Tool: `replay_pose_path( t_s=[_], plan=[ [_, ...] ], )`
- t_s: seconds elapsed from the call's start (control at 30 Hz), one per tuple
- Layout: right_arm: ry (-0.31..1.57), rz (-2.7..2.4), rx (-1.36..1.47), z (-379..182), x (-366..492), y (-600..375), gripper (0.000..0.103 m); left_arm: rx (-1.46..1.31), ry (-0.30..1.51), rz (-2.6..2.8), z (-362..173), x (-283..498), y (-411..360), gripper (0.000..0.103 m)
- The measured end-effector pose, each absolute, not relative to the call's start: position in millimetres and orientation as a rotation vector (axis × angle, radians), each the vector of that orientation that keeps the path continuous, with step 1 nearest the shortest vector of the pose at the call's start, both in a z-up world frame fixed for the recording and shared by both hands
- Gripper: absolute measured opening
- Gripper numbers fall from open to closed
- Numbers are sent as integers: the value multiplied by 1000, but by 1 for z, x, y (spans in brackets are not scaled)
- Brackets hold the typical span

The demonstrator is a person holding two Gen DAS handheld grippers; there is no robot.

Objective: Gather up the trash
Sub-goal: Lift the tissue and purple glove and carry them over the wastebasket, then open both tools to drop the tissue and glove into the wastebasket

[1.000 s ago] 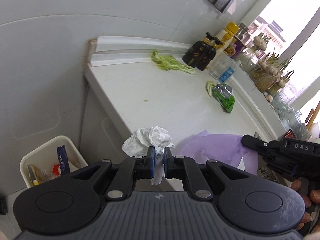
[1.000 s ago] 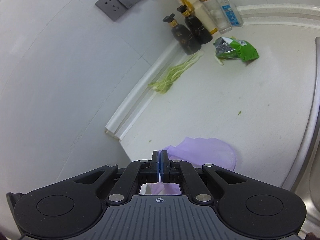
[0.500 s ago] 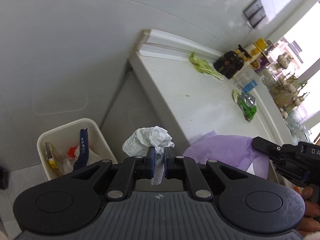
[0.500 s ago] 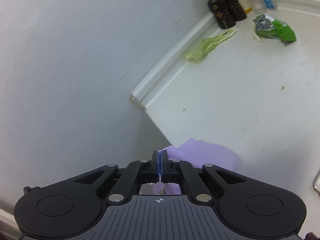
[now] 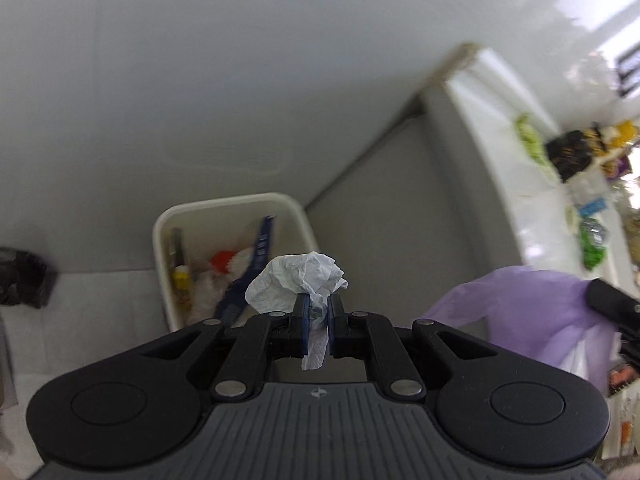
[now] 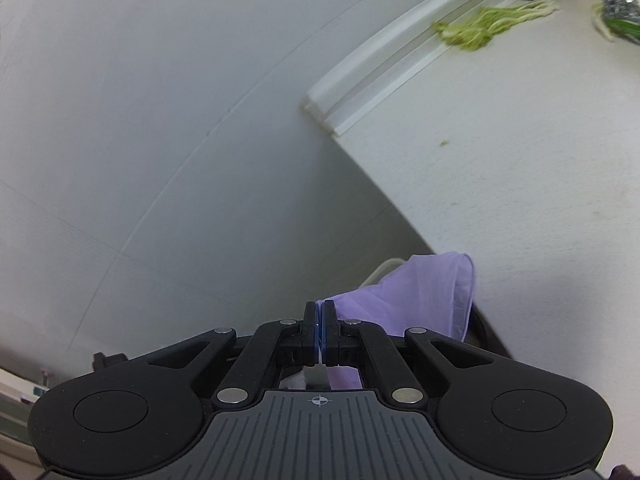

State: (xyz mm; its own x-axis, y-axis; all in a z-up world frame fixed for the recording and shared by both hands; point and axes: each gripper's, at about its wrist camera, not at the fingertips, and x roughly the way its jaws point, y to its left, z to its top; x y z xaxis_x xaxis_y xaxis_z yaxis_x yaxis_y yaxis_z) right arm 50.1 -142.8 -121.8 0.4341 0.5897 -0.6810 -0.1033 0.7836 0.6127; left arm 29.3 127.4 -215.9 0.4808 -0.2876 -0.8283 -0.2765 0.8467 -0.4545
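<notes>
My left gripper [image 5: 318, 304] is shut on a crumpled white paper tissue [image 5: 296, 280], held in the air above the right near part of a cream waste bin [image 5: 224, 204] on the floor. The bin holds several wrappers and a red-capped piece. My right gripper [image 6: 319, 312] is shut on a thin purple plastic bag [image 6: 424, 296], which hangs past the end of the white counter [image 6: 520, 152]. The same purple bag [image 5: 532, 312] shows at the right of the left wrist view, with the right gripper's black body behind it.
Green vegetable scraps [image 6: 480, 28], a green snack wrapper [image 5: 592, 244] and dark sauce bottles [image 5: 568, 152] lie on the counter. A grey cabinet side [image 5: 392, 216] drops beside the bin. A dark object [image 5: 24, 280] sits on the floor at left.
Both grippers have swung left off the counter's end and dropped lower. The bin now lies right under the tissue. The purple bag came along past the counter's edge.
</notes>
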Motion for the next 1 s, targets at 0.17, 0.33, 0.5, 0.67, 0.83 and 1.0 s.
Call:
replay_pose_path(
  t_s=[0.17,0.33,0.5,0.67,0.83,1.0],
  plan=[
    [1078,469,488,-142,60,-113,1,-591,1130,44,-253,42,139,8],
    [1096,492,456,-167,72,-84,1,-576,1185,58,-298,62,144,8],
    [1119,465,422,-201,91,-63,1,-556,1245,76,-336,77,145,8],
    [1139,407,345,-234,110,-45,1,-505,1298,84,-361,86,140,8],
    [1180,375,212,-266,121,-24,1,-478,1319,75,-377,89,135,9],
    [1223,377,116,-297,130,-8,1,-433,1339,78,-386,93,130,16]
  ],
)
